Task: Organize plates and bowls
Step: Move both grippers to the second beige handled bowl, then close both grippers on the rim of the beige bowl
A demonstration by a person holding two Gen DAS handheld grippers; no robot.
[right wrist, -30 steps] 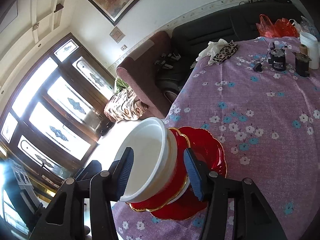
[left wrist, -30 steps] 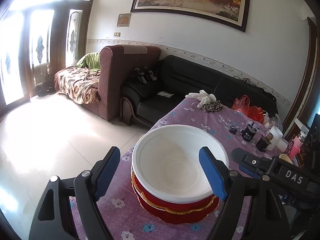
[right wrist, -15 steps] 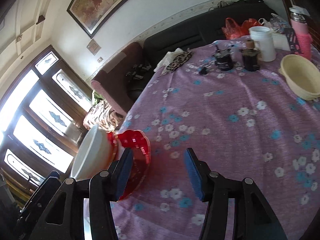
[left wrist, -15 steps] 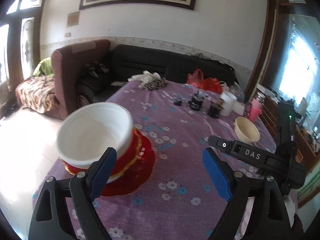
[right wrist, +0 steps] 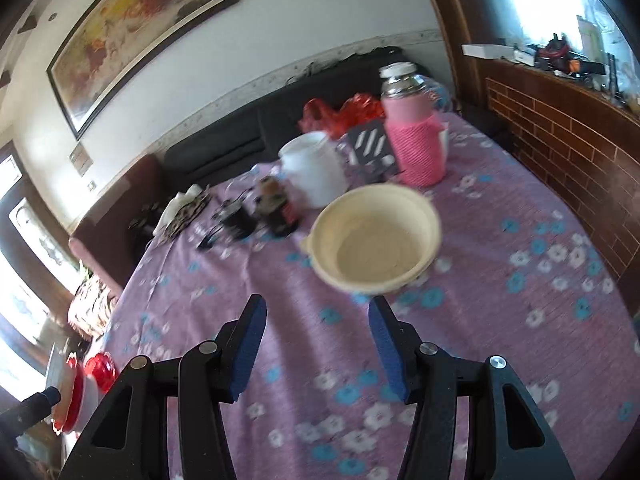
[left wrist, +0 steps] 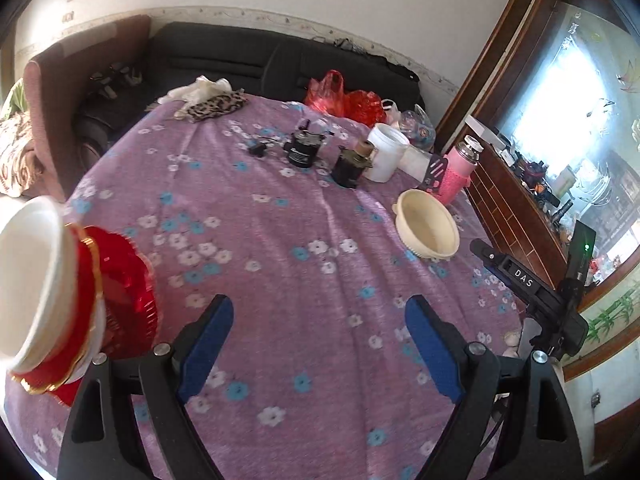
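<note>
Purple floral cloth covers surface (left wrist: 320,280) | cream round bowl (right wrist: 376,244) sits mid-surface, just ahead of right claw (right wrist: 316,344) | white bowl (left wrist: 28,280) on scalloped red plates (left wrist: 124,284) at left edge | left claw (left wrist: 316,348) spread wide, right claw apart, both empty

Left wrist view: we look forward and down along the left claw (left wrist: 320,344) from above the near edge of the counter (left wrist: 280,280), facing the black sofa (left wrist: 240,60) and the wall beyond.
Left view's edges: the white bowl on red plates (left wrist: 60,292) sits close at our far left; the right claw's body (left wrist: 532,292) enters at our right.
Right wrist view: we look down along the right claw (right wrist: 316,344), nearer the cream bowl (right wrist: 376,240), which lies just ahead.
Shared ground: both views take in the cream bowl (left wrist: 428,230), pink flask (right wrist: 416,140), white tub (right wrist: 312,168) and sofa.
</note>
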